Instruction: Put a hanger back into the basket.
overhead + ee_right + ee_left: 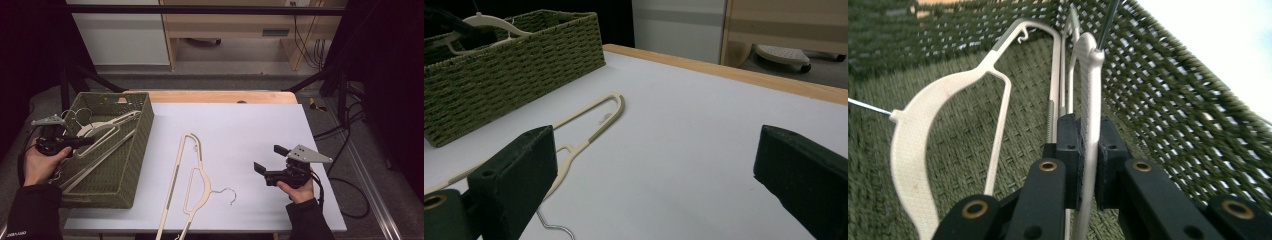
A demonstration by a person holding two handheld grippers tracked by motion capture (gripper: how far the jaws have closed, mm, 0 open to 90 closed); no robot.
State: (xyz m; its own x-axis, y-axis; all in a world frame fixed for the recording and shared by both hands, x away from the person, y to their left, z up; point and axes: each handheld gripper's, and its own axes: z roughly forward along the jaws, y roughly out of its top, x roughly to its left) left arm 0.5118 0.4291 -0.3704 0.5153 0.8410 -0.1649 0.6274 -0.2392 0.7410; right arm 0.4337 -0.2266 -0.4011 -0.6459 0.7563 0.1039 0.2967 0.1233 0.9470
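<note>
1. Nearest the lens in the left gripper view, the left tongs (1089, 165) are clamped on the flat edge of a white hanger (1088, 90), which stands on edge between the two black pads and runs up and away from them.
2. That held hanger is inside the green woven basket (1173, 100); its metal hook rises at the far end, close to the basket's side wall.
3. Just to the left of it in the same view, a second white hanger (913, 130) leans on the basket floor, its curved shoulder nearest and its thin bar running toward the far corner. It is beside the tongs but not between the pads.
4. In the high view, the left tongs (90, 140) reach in over the basket's near left part, with the hand at the rim and the hangers slanting toward the far right corner of the basket (135, 165).
5. The basket stands on the left edge of the white desk (250, 125).
6. A cream hanger (192, 180) lies flat on the desk, just right of the basket, its hook pointing right and its near end over the desk's front edge.
7. The right tongs (267, 159) are spread wide and hold nothing; they hover low over the right part of the desk, aimed left at the cream hanger, well apart from it.
</note>
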